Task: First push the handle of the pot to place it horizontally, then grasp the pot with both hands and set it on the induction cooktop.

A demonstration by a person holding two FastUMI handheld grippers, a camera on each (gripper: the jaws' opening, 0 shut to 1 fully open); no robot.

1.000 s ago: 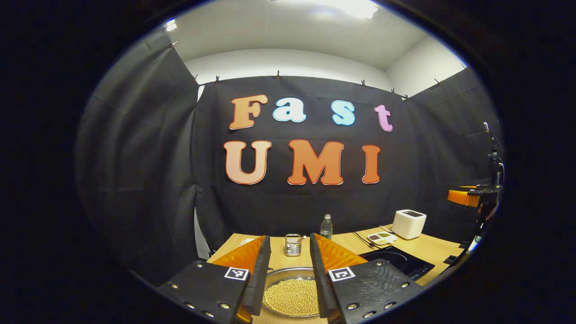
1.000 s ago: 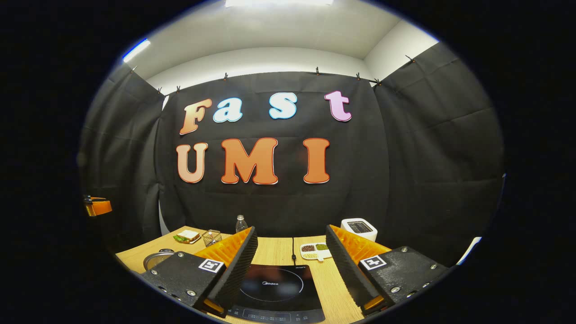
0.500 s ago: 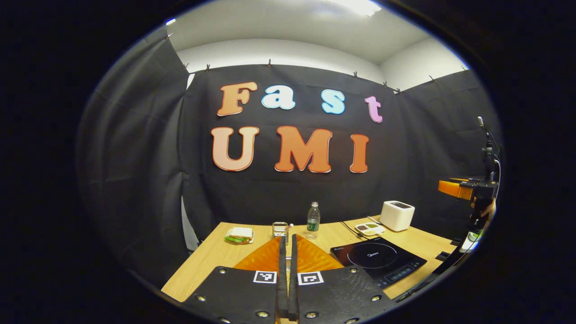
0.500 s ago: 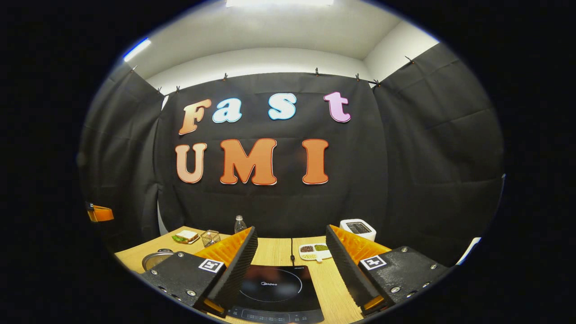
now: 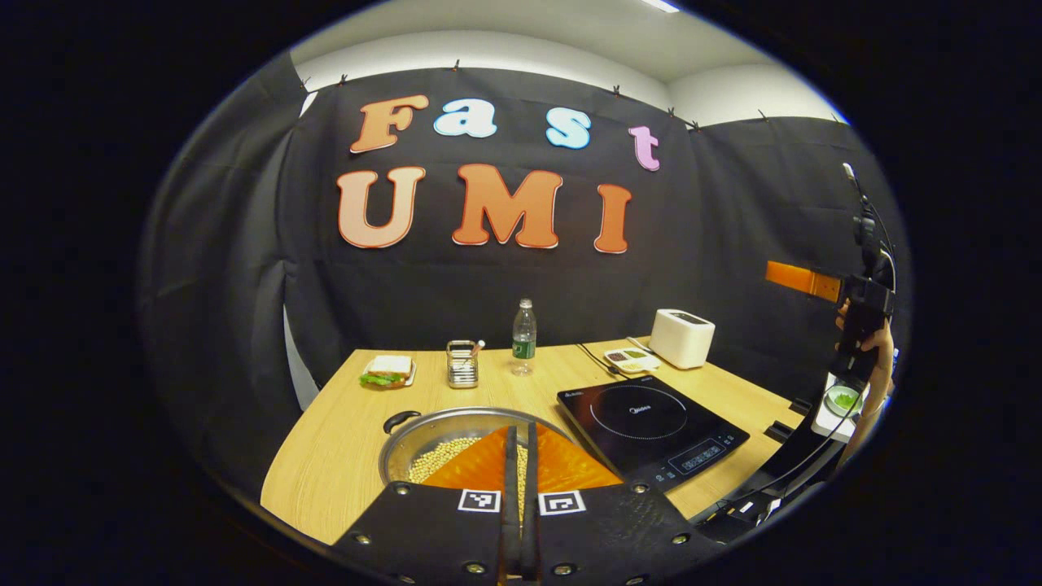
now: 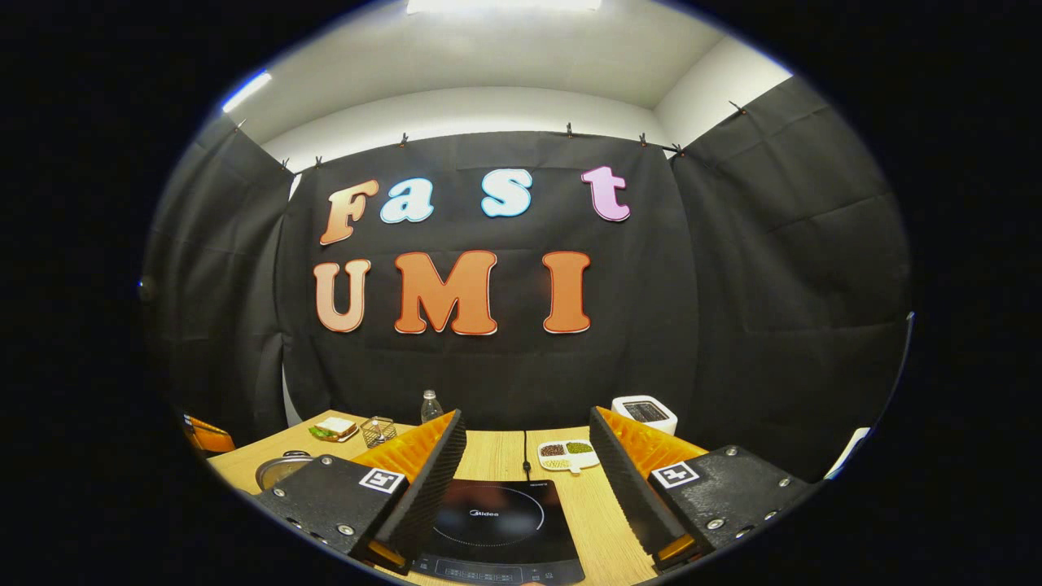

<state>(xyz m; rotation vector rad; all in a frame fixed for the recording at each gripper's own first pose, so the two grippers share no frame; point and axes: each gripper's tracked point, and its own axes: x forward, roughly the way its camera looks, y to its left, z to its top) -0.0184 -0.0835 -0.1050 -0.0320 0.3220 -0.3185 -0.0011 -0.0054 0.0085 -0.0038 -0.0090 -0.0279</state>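
While the left gripper [image 5: 521,521] is closed on nothing and the right gripper [image 6: 527,480] gapes, the bean-filled pot [image 5: 423,435] looks heavy and rigid, best held by its side handles.

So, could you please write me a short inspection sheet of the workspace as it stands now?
Surface: wooden table.
Job's things: pot of beans left of the induction cooktop, not on it.
Clutter: sandwich, wire basket, bottle, sectioned dish, white appliance.
Grippers: left gripper fingers together above the pot; right gripper fingers apart over the cooktop.
Cables: one behind the cooktop.
Surroundings: black cloth wall.
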